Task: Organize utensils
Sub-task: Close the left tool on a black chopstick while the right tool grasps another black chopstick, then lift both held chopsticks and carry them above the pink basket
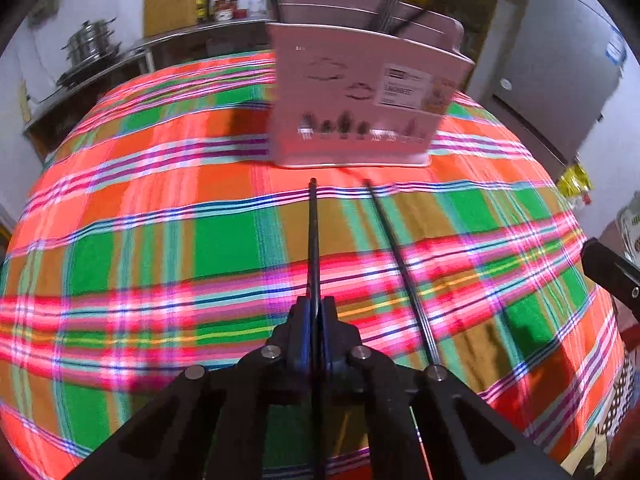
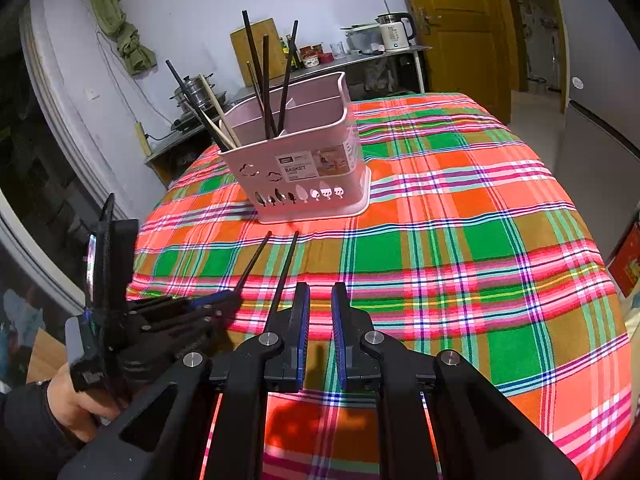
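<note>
With left tongs (image 1: 316, 312) clamped on one black chopstick (image 1: 313, 240) pointing straight ahead at the pink basket (image 1: 360, 96), second chopstick (image 2: 284, 272) flat on the tabletop (image 2: 460, 248) just beside, nearer the right tongs (image 2: 320, 336), slightly apart, empty.

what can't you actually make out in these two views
- Left wrist view: pink basket and its label blurred by motion, print unreadable.
- Left wrist view: second chopstick, near end hidden behind the left gripper.
- Right wrist view: basket's chopsticks, lower ends hidden by its wall.
</note>
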The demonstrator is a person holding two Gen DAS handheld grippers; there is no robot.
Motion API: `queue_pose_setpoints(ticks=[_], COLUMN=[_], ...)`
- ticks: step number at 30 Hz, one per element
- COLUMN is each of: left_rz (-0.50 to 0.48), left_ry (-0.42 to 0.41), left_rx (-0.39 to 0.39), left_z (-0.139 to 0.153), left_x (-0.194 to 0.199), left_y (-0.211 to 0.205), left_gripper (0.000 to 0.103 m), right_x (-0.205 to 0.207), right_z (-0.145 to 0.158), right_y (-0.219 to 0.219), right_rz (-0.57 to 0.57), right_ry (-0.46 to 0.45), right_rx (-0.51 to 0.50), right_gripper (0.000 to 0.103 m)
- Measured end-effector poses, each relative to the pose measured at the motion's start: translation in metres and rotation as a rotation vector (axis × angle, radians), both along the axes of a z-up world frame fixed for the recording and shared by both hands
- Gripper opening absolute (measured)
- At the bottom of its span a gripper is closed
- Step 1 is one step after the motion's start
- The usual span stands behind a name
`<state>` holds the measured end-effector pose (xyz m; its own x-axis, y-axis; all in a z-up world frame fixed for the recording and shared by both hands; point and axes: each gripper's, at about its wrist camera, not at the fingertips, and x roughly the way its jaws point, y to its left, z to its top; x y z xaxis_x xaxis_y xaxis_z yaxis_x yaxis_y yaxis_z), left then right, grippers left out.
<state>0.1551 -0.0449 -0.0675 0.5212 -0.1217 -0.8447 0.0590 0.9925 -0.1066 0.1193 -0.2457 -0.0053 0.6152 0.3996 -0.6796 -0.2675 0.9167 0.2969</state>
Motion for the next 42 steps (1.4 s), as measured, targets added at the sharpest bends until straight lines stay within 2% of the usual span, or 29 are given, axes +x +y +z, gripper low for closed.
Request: queue_pose_setpoints(ticks=[6, 9, 13, 16, 23, 35, 42], left_rz=[0.080, 0.113, 0.099, 0.050, 0.015, -0.036, -0.050], left_ry=[0.007, 0.021, 0.022, 0.023, 0.050, 0.030, 0.029], left_rx=[-0.031, -0.074, -0.107, -0.102, -0.092, -0.024, 0.007], left_z=[0.000, 0.000, 0.006, 0.010, 0.000, -0.002, -0.003], left_x=[-0.009, -0.010, -0.003, 0.009, 0.037, 0.053, 0.059], left_y=[0.037, 0.052, 0.061, 0.064, 0.065, 0.056, 0.049], left_gripper=[0.005, 0.005, 0.006, 0.009, 0.009, 0.009, 0.009], right_x=[0.007, 0.010, 0.020, 0.032, 0.059, 0.088, 0.099], right_z=[-0.007, -0.011, -0.017, -0.022, -0.036, -0.060, -0.062], right_y=[0.013, 0.023, 0.040, 0.054, 0.079, 0.095, 0.097], right_rz=[0.030, 0.048, 0.082, 0.099, 0.122, 0.107, 0.090], right_ry=[0.016, 0.027, 0.038, 0.048, 0.082, 0.161, 0.164], right_rx=[-0.005, -0.010, -0.030, -0.046, -0.083, -0.167, -0.173], right_gripper=[0.011, 0.011, 0.011, 0.011, 0.011, 0.011, 0.011])
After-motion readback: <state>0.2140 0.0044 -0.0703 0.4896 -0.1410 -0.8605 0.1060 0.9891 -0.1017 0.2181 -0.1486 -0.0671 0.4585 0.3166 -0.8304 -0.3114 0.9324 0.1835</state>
